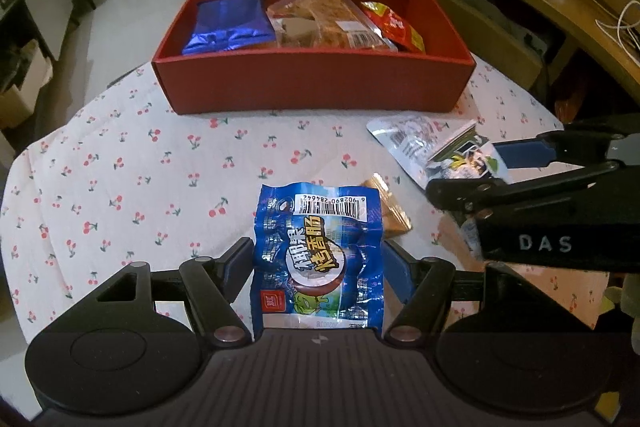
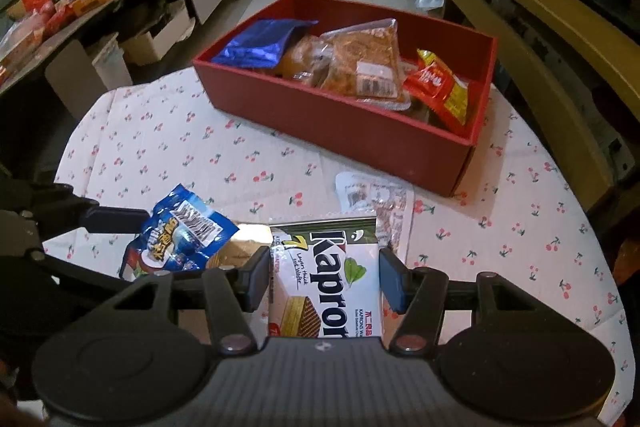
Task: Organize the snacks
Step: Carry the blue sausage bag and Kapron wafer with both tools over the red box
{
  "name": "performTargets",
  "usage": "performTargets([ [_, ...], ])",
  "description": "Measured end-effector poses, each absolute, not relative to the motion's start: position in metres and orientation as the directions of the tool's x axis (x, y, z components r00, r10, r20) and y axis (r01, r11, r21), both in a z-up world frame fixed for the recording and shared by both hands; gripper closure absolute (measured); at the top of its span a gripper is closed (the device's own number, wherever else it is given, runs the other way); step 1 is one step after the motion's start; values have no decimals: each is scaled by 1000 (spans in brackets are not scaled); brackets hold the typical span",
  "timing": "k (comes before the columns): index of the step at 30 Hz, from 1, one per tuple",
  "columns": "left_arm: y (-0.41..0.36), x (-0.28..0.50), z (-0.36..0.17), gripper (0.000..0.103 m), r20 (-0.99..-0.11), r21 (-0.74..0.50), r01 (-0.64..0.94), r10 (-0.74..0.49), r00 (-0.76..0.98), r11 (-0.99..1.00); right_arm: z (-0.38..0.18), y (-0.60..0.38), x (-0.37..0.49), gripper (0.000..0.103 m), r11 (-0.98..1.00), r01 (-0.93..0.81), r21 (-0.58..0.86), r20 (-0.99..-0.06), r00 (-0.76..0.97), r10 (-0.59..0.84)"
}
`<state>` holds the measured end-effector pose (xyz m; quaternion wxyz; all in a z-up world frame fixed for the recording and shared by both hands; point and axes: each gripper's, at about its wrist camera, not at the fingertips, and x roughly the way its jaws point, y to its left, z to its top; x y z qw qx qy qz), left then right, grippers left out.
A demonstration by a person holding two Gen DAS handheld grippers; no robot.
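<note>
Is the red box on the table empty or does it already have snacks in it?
Partly filled. The red box holds a blue foil pack, a clear pastry pack and a red sachet.

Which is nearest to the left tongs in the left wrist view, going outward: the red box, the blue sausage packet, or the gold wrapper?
1. Blue sausage packet, between the left tongs.
2. Gold wrapper, just beyond on the right, partly hidden behind the packet.
3. Red box, farthest, at the cloth's far edge.
</note>
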<state>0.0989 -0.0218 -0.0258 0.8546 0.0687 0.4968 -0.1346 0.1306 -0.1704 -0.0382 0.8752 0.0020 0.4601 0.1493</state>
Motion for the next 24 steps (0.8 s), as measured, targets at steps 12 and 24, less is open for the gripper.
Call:
performTargets([
  [12, -15, 110, -16, 28, -846, -39, 244, -161, 507, 969, -30, -177, 135, 46, 960, -225, 164, -786, 558, 265],
  [24, -18, 122, -1, 29, -806, -6, 197, -121, 579, 980, -20, -180, 139, 46, 964, -196, 177, -763, 591, 261],
])
